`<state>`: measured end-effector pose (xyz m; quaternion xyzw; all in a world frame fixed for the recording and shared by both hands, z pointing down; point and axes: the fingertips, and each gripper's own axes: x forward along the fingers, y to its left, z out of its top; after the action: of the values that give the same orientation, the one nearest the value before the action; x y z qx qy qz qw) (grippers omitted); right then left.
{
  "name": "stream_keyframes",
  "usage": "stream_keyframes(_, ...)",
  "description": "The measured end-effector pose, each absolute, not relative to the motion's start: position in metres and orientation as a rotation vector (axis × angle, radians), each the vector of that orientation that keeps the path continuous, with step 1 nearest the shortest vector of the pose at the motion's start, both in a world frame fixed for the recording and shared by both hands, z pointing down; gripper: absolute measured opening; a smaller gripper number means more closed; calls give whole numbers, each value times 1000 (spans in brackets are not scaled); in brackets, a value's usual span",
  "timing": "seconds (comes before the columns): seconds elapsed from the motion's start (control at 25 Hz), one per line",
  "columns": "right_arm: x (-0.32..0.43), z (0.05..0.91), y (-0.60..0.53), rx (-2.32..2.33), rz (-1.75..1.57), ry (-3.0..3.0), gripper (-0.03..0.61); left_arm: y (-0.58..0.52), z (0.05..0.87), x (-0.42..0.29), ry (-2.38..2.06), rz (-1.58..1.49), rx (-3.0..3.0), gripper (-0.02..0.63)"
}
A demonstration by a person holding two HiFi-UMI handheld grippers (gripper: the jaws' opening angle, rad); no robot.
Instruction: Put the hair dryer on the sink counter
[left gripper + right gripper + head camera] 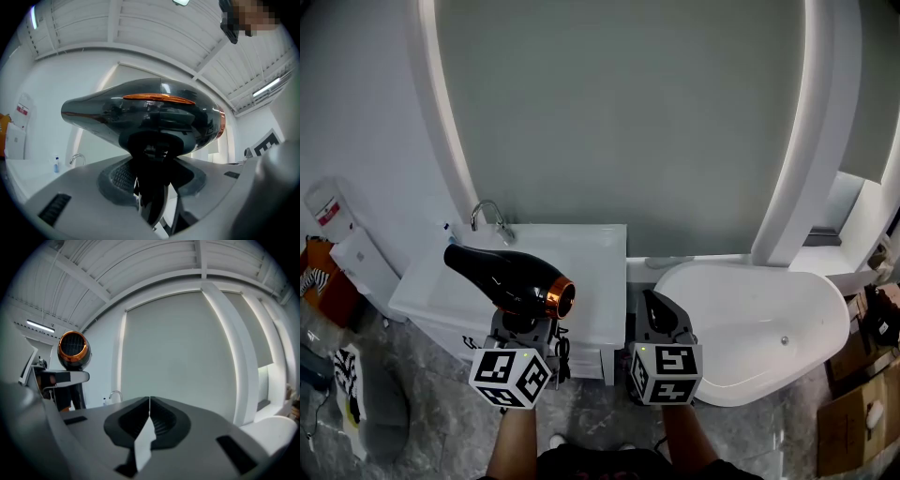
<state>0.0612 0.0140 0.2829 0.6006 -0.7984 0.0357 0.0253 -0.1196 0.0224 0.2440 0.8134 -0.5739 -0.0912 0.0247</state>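
Hair dryer up in air, just in front of sink tabletop, not set down yet. My L claw clamped on handle from below, so body rides level w/ nozzle to left, short of faucet. Reckon that suits flat lay-down. R claw pinched together, empty, parked beside as spare. Looks: glossy black shell, tapered nozzle, copper ring w/ grille at rear.

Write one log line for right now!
left gripper: shut on hair dryer | right gripper: shut, empty | hair dryer: not yet on sink counter
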Motion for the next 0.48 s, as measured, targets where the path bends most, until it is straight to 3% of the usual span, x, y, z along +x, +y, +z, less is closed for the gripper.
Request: stream_keyframes(0.48,72,289,-4,1835,140,-2487,21,6,238,-100,-1767,-264,2543,184)
